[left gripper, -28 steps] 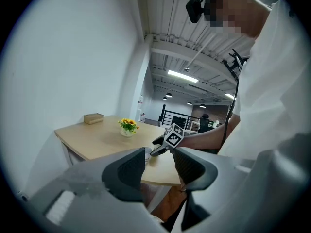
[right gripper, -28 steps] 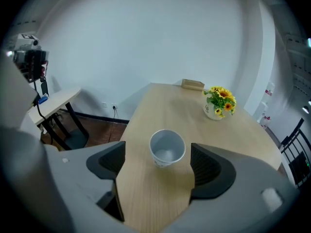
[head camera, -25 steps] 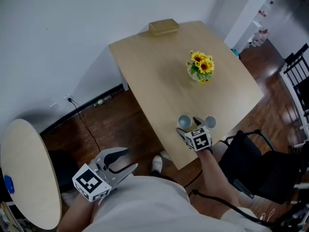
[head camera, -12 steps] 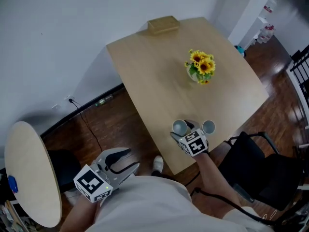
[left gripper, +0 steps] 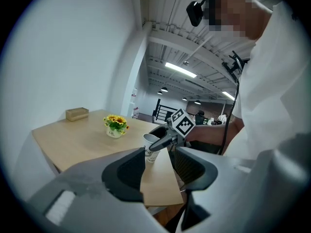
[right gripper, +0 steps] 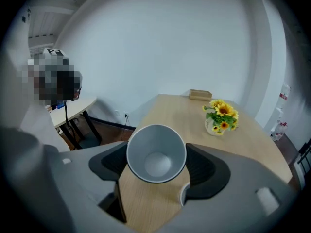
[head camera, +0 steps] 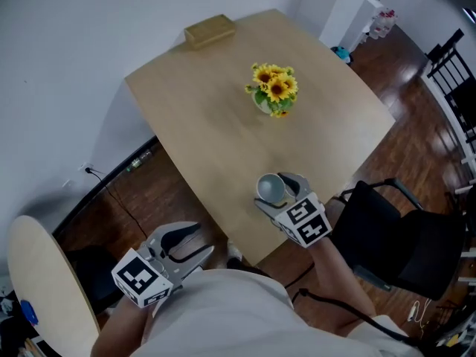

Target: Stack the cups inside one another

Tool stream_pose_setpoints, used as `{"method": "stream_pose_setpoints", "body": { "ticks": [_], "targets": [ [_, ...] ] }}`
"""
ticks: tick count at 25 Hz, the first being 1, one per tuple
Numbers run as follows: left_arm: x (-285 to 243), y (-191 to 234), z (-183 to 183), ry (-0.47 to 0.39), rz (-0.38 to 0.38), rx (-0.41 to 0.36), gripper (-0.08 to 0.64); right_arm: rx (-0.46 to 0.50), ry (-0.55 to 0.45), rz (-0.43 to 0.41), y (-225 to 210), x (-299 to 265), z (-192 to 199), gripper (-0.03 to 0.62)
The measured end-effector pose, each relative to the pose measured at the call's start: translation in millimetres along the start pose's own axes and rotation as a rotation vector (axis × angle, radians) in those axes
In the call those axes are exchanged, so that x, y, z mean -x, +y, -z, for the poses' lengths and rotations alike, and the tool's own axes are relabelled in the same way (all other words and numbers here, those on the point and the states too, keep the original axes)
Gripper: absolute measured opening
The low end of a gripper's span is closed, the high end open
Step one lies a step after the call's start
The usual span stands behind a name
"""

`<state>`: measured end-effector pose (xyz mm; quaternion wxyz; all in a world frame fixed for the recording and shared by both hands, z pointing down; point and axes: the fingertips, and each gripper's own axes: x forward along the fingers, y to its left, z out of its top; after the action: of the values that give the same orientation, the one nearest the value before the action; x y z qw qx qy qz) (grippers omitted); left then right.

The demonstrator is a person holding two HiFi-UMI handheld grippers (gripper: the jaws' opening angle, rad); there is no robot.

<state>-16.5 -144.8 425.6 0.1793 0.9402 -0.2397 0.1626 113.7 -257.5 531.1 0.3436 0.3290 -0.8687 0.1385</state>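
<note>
My right gripper [head camera: 282, 191] is shut on a white paper cup [head camera: 268, 189] near the front edge of the wooden table [head camera: 201, 117]. The right gripper view looks straight into that cup [right gripper: 156, 154], clamped between the two black jaws and lifted off the wood. Of the second cup, only a sliver of white rim [right gripper: 183, 196] shows, low beside the right jaw. In the head view my gripper hides it. My left gripper [head camera: 195, 248] is open and empty, held off the table by my body. It faces the held cup [left gripper: 150, 141] from a distance.
A vase of sunflowers [head camera: 272, 89] stands mid-table, and a small brown box [head camera: 210, 30] sits at the far edge. A black chair [head camera: 405, 236] is at the table's right. A round table [head camera: 37, 281] stands at the lower left, over dark wooden floor.
A second ago my right gripper stood between two upright cups on the table. It has since shut on the left cup and raised it. The other cup has gone out of the head view.
</note>
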Motion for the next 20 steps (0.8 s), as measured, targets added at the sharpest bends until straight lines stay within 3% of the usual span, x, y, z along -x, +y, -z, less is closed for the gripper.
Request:
{"method": "stream_pose_setpoints", "body": {
  "ticks": [9, 20],
  "targets": [
    [-51, -6, -17, 0.012, 0.089, -0.021, 0.202, -0.083, 0.019, 0.124, -73, 44, 36, 0.371],
    [-58, -6, -13, 0.051, 0.097, -0.021, 0.202, -0.124, 0.055, 0.125, -86, 25, 75, 0.374]
  ]
}}
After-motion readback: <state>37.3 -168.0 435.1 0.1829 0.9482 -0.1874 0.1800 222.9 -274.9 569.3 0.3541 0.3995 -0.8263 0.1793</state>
